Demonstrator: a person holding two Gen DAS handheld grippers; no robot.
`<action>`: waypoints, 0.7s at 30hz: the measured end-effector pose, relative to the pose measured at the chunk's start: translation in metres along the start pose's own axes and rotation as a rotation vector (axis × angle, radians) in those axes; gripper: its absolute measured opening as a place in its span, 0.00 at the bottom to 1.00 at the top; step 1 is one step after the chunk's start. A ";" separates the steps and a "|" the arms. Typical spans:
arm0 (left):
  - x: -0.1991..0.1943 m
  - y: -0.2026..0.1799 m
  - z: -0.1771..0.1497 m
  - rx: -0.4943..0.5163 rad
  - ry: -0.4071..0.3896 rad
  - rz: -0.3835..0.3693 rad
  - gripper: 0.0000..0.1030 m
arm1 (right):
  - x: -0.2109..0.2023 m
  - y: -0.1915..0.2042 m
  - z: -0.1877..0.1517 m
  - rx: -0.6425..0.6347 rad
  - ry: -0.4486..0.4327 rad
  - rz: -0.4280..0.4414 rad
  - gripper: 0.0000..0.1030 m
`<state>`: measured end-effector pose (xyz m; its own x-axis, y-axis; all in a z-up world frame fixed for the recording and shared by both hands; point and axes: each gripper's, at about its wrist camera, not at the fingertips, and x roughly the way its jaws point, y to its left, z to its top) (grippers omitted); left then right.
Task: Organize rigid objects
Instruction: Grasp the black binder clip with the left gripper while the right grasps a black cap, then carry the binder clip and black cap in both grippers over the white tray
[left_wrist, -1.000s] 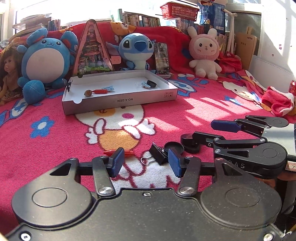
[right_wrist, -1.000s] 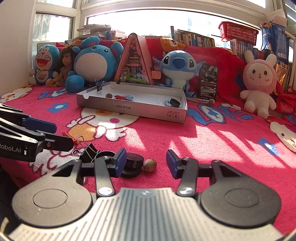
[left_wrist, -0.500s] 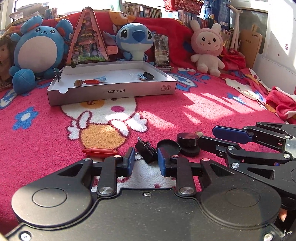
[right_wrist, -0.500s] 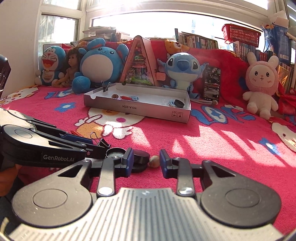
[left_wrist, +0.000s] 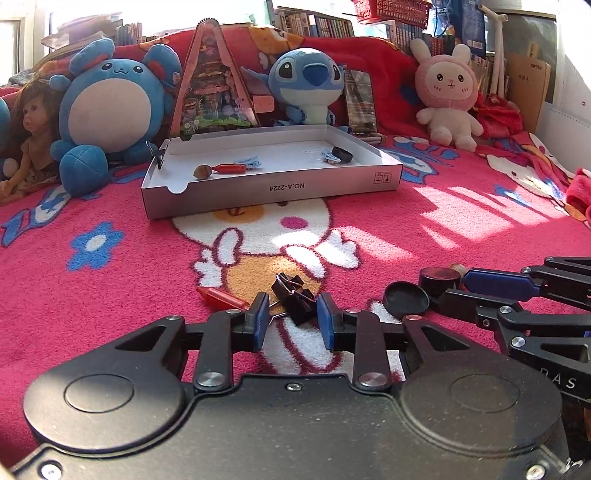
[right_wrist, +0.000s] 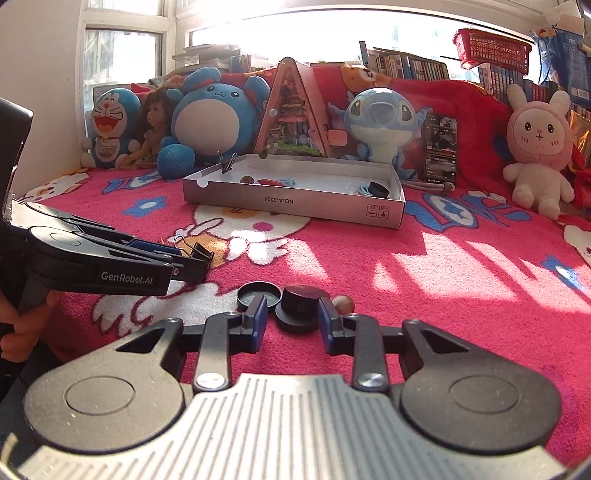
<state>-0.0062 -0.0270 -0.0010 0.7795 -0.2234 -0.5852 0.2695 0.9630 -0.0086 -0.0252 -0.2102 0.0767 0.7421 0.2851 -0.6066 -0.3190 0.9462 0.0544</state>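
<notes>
Your left gripper (left_wrist: 291, 314), at the lower middle of its own view, has just been closing and now pinches one black binder clip (left_wrist: 293, 297) between its blue pads. The clip sits tilted, with a wire handle poking toward the left pad. Just left of it, one red stick (left_wrist: 221, 297) lies on the pink blanket (left_wrist: 110, 295).

Your right gripper (right_wrist: 291, 314) has also just closed, and it grips one black round cap (right_wrist: 301, 308) low in the middle of its frame. Beside that cap are one shallow black lid (right_wrist: 258, 295) on the left and one small brown nut (right_wrist: 343, 303) on the right, both touching or nearly touching it.

Further up the frame stands one white cardboard box (right_wrist: 295, 203), open at the top. Inside it you can count one brown nut, one red stick, one black cap and some pale blue bits too small to count. A second binder clip (right_wrist: 227, 162) is clipped upright on its left wall.

Behind the box are four plush toys, one doll (right_wrist: 151, 129) and one triangular display case (right_wrist: 295, 114).
</notes>
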 end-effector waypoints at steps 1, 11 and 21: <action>0.000 0.001 0.001 -0.006 0.000 0.000 0.28 | 0.002 -0.003 0.001 0.018 0.001 -0.002 0.35; 0.007 -0.004 0.004 -0.011 -0.008 0.005 0.30 | 0.015 -0.002 0.005 0.060 0.008 -0.022 0.37; 0.013 -0.008 0.005 0.020 -0.030 0.026 0.32 | 0.032 -0.002 0.013 0.060 0.040 -0.056 0.37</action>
<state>0.0047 -0.0382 -0.0051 0.8032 -0.2030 -0.5601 0.2598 0.9654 0.0227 0.0069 -0.2012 0.0671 0.7332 0.2263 -0.6413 -0.2411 0.9683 0.0660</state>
